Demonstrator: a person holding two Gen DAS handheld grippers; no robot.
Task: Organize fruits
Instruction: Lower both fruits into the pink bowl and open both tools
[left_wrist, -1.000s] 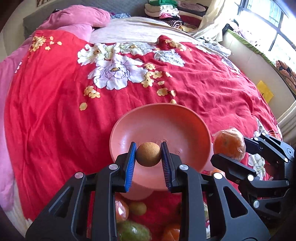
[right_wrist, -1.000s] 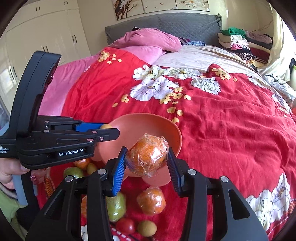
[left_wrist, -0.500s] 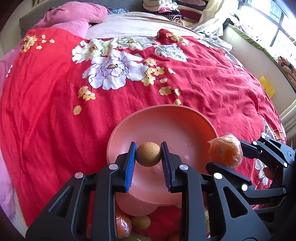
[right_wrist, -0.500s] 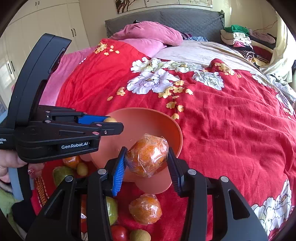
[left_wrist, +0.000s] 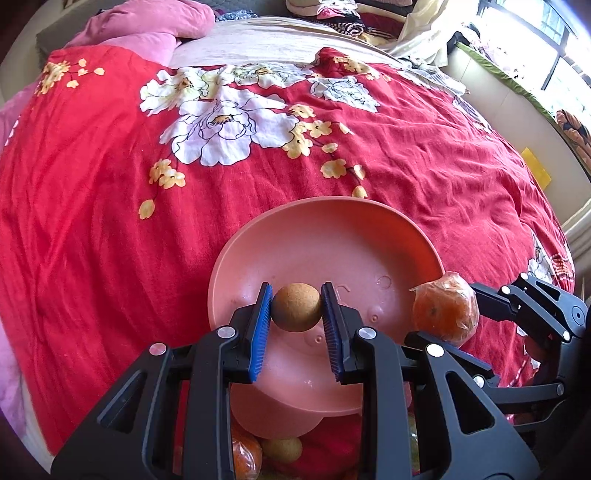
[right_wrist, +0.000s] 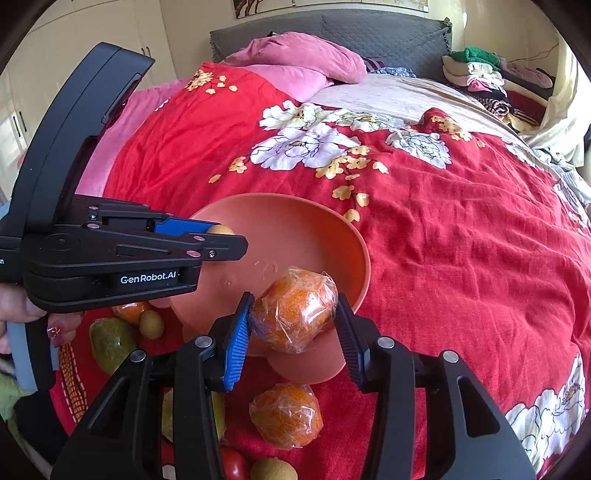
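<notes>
A smooth, matte salmon-pink plastic bowl with a stubby round foot sits tilted on a rumpled red cotton bedspread printed with large white and small yellow flowers. The left gripper, black with ribbed blue pads, is clenched on a small round tan fruit with a rough, dusty skin, held just over the bowl's inner floor directly ahead of the fingers. To its right, the right gripper grasps a round orange wrapped in crinkled clear plastic film, its jaws spread wider to fit, poised at the bowl's near rim. Below the right gripper on the bedspread lie a second film-wrapped orange, a glossy red tomato, a fuzzy brown kiwi-like fruit and, to the left under the other gripper, a dull green oval fruit beside a small yellow-green one. Farther ahead are a pink velvety pillow, a grey quilted headboard, folded clothes on the right and pale cupboard doors on the left.
</notes>
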